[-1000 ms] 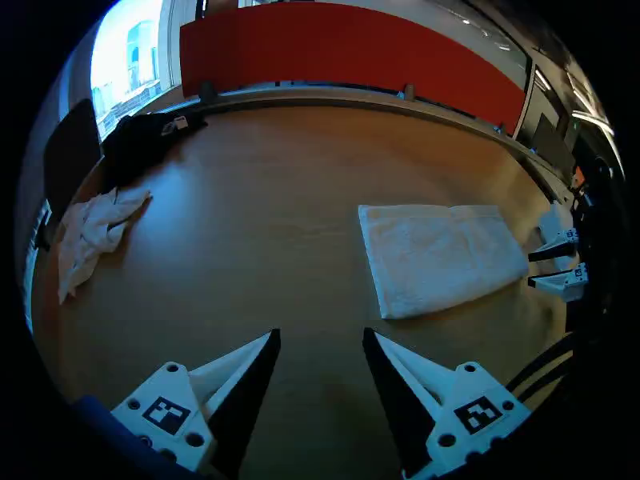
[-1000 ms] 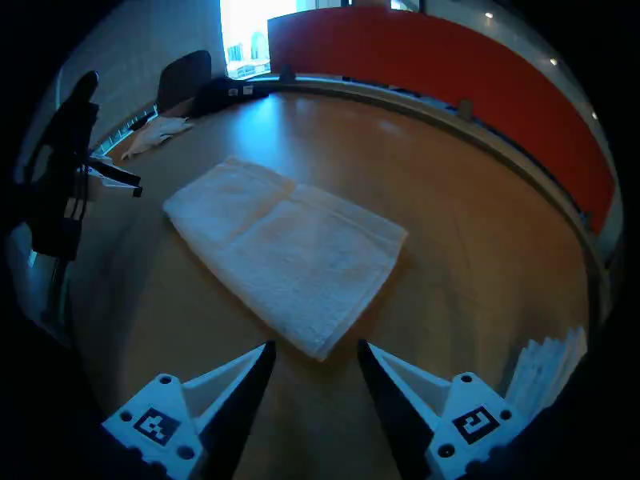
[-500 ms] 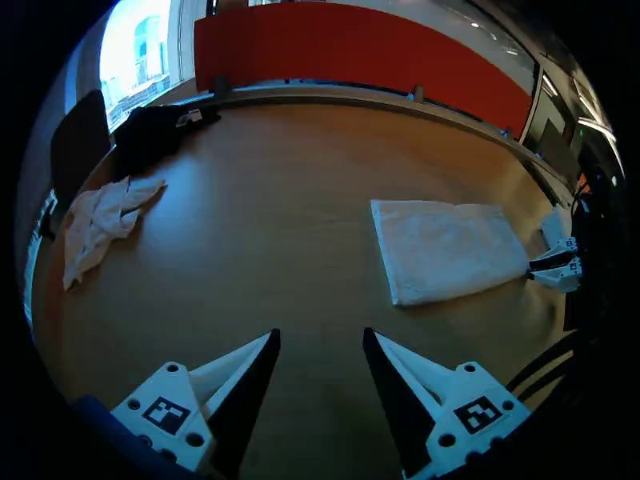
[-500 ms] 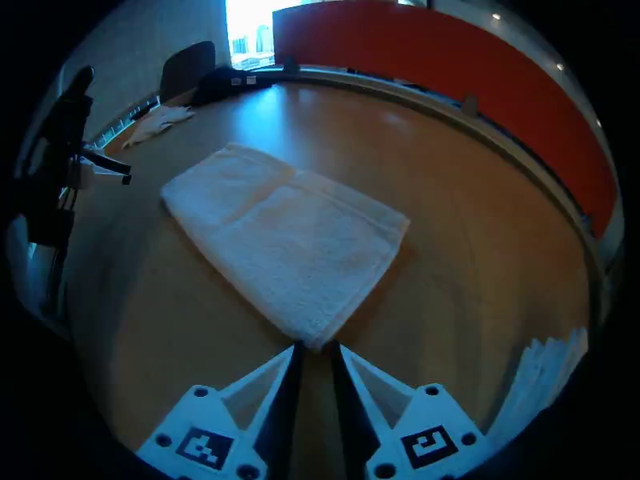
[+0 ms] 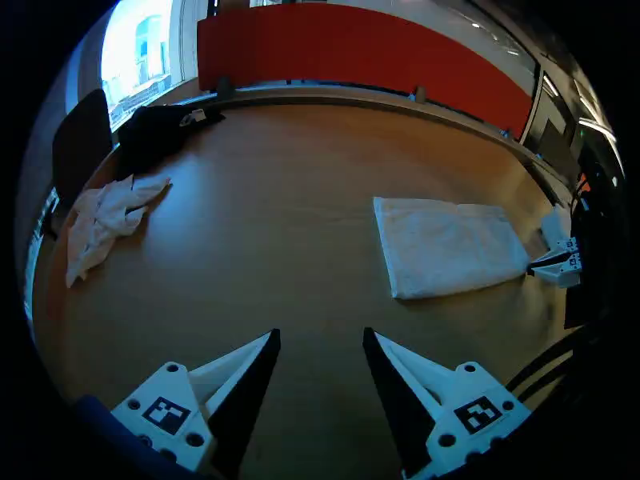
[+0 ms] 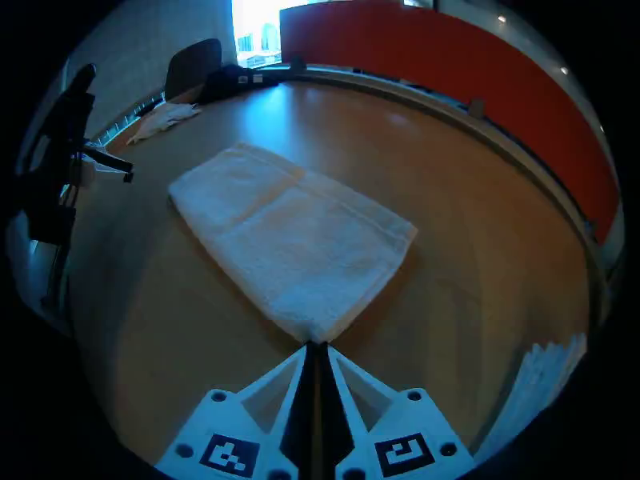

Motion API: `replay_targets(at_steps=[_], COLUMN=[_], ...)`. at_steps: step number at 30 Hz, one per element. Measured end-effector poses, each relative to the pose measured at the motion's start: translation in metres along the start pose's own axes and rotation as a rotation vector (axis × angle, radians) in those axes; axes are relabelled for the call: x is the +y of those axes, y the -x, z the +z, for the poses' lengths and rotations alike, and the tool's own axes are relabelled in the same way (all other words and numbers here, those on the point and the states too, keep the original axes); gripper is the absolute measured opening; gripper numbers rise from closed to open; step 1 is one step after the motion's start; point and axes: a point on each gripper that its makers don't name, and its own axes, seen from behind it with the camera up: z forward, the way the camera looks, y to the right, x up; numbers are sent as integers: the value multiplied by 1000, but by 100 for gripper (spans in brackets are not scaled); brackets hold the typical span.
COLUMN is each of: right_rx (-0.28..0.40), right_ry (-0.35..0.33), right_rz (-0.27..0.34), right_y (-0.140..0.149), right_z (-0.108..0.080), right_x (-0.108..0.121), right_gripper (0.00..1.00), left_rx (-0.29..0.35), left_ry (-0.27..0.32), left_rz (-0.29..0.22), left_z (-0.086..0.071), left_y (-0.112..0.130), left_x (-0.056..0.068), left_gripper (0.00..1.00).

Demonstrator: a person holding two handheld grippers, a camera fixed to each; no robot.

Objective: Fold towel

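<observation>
In the left gripper view, the left gripper (image 5: 318, 352) is seen at the bottom edge with its two fingers spread wide apart and nothing held between them, above the bare wooden table (image 5: 264, 240). The folded towel (image 5: 448, 252) lies flat on the right part of the table, well apart from these fingers. Its long axis runs across the view from left to right, and its right-hand short end is turned toward the right gripper (image 5: 534, 268). That gripper is seen small at the towel's near right corner, its fingers drawn together there. A crumpled white cloth (image 5: 104, 220) lies at the far left of the table, and a black bag (image 5: 160, 128) beyond it. A red partition (image 5: 360, 48) is set along the far edge.

In the right gripper view, the right gripper (image 6: 318, 350) is seen with its fingers pressed almost together, a thin dark slit being left between them. The near corner of the folded towel (image 6: 296, 240) meets the fingertips and appears to be pinched there. The towel is spread flat on the table (image 6: 480, 264), with its long axis running from the far left to the near right, so that one corner points straight at the gripper. A fold line is seen across its far part. The left gripper (image 6: 124, 172) is seen at the left edge, clear of the towel. A stack of white cloths (image 6: 544, 376) lies at the lower right.
</observation>
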Motion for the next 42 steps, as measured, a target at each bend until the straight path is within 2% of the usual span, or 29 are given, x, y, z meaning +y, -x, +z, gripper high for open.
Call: replay_targets(at_steps=[7,23,27,34,42], right_rx=[54,224,237,230,223], right_ry=[5,-3,-11,-21,-58], right_rz=[-20,-147,-161,-181,-228], right_y=[-31,-148,-161,-168,-187], right_z=[-11,-38,-38,-32,-16], right_x=[-4,-27,-32,-39,-62], right_gripper=[11,9,9,9,8], left_rx=[4,30,36,46,69], left_ry=[-10,-19,-17,-16,-19], left_rz=[-8,-26,-28,-30,-16], left_z=[-6,-20,-23,-28,-36], left_y=[0,-5,-7,-9,-15], left_x=[-7,-18,-19,-23,-29], left_gripper=[76,76,76,76,76])
